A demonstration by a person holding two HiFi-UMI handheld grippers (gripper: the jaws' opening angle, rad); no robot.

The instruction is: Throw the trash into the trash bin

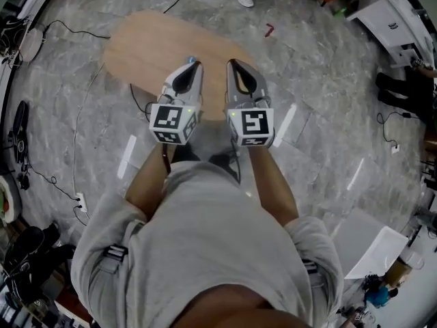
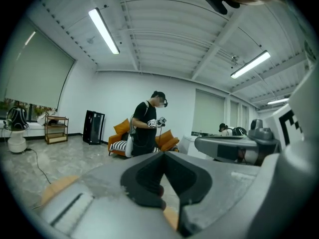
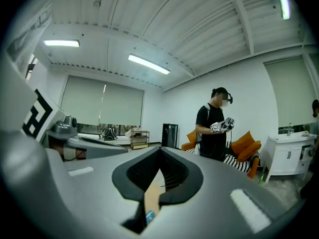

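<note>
I hold both grippers side by side at waist height over the near edge of an oval wooden table (image 1: 157, 43). The left gripper (image 1: 193, 63) has its jaws together at the tips, and so has the right gripper (image 1: 233, 63). Nothing shows between either pair. A small blue item (image 1: 192, 59) lies on the table just beyond the left gripper's tip. In the right gripper view it appears as a blue speck (image 3: 149, 216) through the gap under the shut jaws (image 3: 160, 148). The left gripper view shows shut jaws (image 2: 163, 153) pointing across the room. No trash bin is in view.
Another person (image 2: 149, 128) stands ahead by an orange sofa (image 2: 167, 139), holding grippers too. A small red thing (image 1: 270, 29) lies on the marble floor beyond the table. Cables (image 1: 82, 33) run across the floor at left. White furniture (image 1: 396, 19) stands at top right.
</note>
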